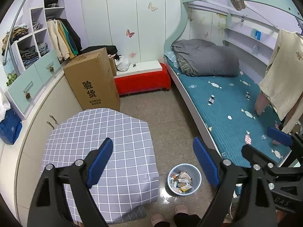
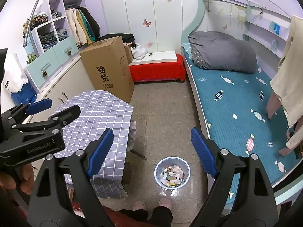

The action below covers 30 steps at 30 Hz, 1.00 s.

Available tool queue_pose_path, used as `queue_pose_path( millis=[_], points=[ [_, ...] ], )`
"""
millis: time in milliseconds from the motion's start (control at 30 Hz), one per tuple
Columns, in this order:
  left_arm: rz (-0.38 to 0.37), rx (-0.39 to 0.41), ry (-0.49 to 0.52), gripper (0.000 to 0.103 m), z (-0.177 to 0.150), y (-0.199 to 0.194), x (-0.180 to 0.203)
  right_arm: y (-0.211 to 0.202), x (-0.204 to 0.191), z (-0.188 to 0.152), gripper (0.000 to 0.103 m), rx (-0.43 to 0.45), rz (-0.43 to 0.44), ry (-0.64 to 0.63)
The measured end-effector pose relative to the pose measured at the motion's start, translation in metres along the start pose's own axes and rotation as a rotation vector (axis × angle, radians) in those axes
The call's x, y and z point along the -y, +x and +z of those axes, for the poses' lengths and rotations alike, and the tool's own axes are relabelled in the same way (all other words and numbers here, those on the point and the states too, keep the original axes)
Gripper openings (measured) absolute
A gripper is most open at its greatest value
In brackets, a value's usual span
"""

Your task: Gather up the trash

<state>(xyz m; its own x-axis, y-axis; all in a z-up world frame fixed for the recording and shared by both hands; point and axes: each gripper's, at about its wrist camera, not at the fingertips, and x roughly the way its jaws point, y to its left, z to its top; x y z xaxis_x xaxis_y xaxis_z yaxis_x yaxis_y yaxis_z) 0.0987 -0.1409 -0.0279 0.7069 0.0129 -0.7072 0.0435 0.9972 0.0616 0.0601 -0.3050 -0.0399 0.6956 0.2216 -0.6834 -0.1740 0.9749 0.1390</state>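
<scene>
Evenly bright and sharp, with soft shadows, glare on the glossy speckled floor tiles [image 1: 166, 194], strongly bowed fisheye edges.

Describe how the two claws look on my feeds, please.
Both match: the left claw and right claw have black angular plastic arms with silver rivets, each finger tipped with a ribbed blue pad. Pale lettering marks the body of the left one in the right feed. No cables show. The person wears dark trousers and pink slippers.
</scene>
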Motion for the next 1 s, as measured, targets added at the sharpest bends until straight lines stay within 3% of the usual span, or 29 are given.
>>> queue_pose_path(
  millis=[1000],
  points=[
    [0.012,-0.013,-0.024,0.085,-0.0090,-0.0033,-0.0025,0.0016,-0.0019,-0.0042,0.083,-0.024,0.031,-0.007]
  ],
)
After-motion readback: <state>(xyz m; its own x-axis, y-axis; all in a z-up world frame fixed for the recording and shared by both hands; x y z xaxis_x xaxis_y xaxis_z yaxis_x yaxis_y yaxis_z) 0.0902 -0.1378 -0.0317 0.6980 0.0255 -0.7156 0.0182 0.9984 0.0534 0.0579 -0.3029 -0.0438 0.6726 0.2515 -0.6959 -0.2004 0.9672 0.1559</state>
